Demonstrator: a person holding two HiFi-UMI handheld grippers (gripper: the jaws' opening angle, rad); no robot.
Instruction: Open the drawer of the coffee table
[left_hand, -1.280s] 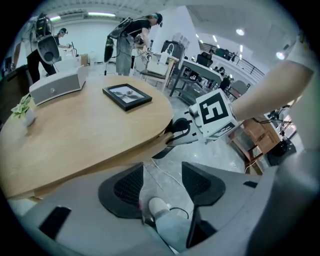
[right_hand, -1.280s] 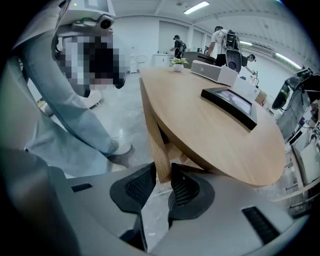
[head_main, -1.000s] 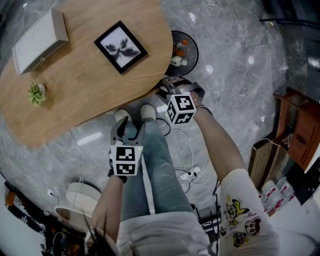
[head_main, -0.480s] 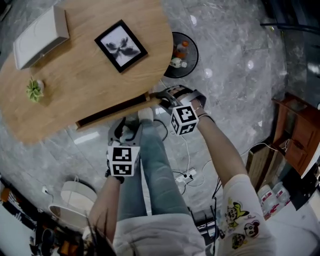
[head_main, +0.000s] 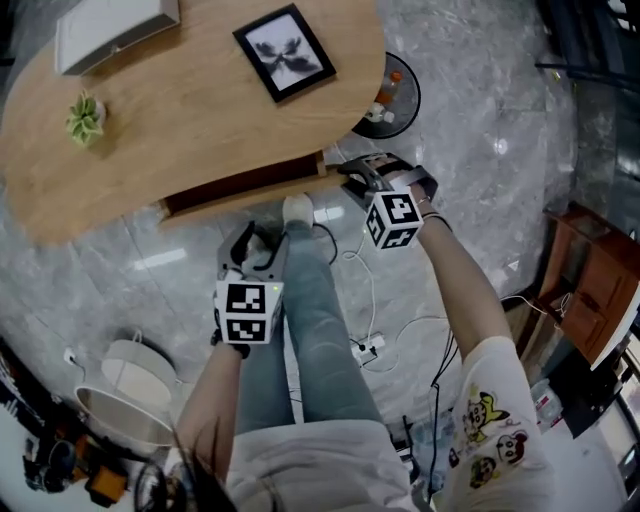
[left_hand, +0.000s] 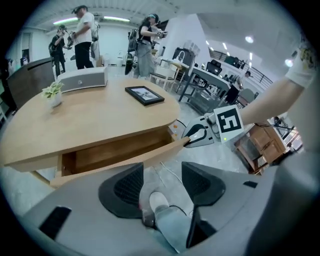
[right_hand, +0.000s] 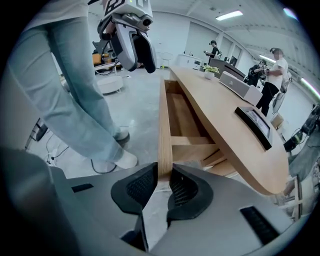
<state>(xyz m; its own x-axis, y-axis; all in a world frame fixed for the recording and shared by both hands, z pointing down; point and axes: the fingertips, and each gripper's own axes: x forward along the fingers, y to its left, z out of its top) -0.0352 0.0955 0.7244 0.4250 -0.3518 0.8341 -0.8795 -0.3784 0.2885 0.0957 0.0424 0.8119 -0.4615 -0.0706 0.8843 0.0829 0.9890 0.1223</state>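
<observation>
Our right tool (right_hand: 163, 171), just tightened, clamps the right end of the drawer front (right_hand: 164, 115). Its length runs leftward, so we pull toward ourselves. Our left tool (left_hand: 162, 180) hangs released, empty, apart.

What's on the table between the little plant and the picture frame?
Nothing. In the head view, only bare wooden table top lies between the plant and the picture frame. The white box sits off that line.
</observation>
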